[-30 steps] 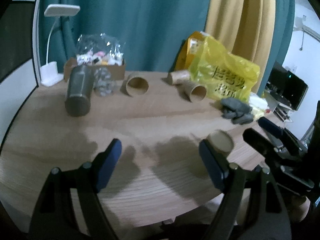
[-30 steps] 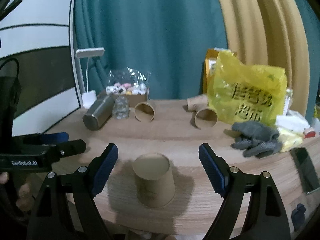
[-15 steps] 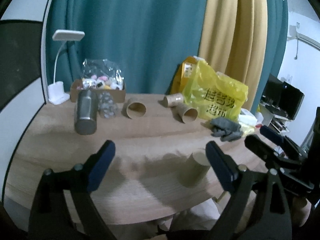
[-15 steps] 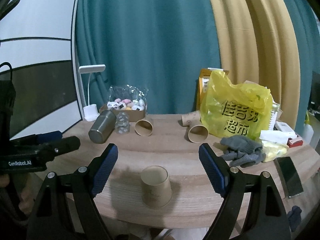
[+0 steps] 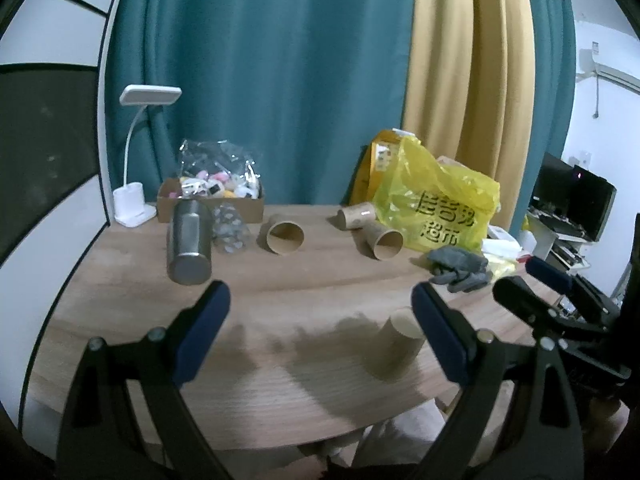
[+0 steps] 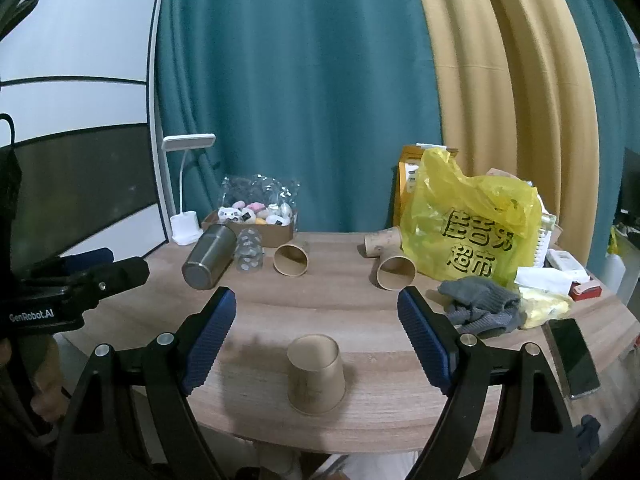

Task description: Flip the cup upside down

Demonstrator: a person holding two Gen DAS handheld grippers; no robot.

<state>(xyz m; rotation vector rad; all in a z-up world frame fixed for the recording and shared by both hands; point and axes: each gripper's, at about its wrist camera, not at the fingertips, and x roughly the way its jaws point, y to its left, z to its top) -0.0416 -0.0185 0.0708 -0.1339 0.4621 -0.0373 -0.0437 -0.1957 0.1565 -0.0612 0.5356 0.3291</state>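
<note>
A brown paper cup (image 6: 316, 374) stands upside down, wide rim down, near the front edge of the round wooden table (image 6: 320, 308). It also shows in the left wrist view (image 5: 396, 344), partly behind the left gripper's right finger. My right gripper (image 6: 316, 336) is open and empty, held back over the cup, apart from it. My left gripper (image 5: 320, 334) is open and empty, to the left of the cup. The right gripper shows at the right of the left wrist view (image 5: 536, 292).
Three more paper cups lie on their sides further back (image 6: 291, 260) (image 6: 396, 271) (image 6: 382, 240). A steel tumbler (image 6: 210, 256) lies at the left beside a plastic bottle. A snack box, white lamp, yellow bag (image 6: 472, 232), grey gloves (image 6: 480, 306) and phone (image 6: 572, 356) crowd the back and right.
Both grippers have pulled back and risen away from the table, so the table and cup look smaller and farther. The cup stays upside down in place.
</note>
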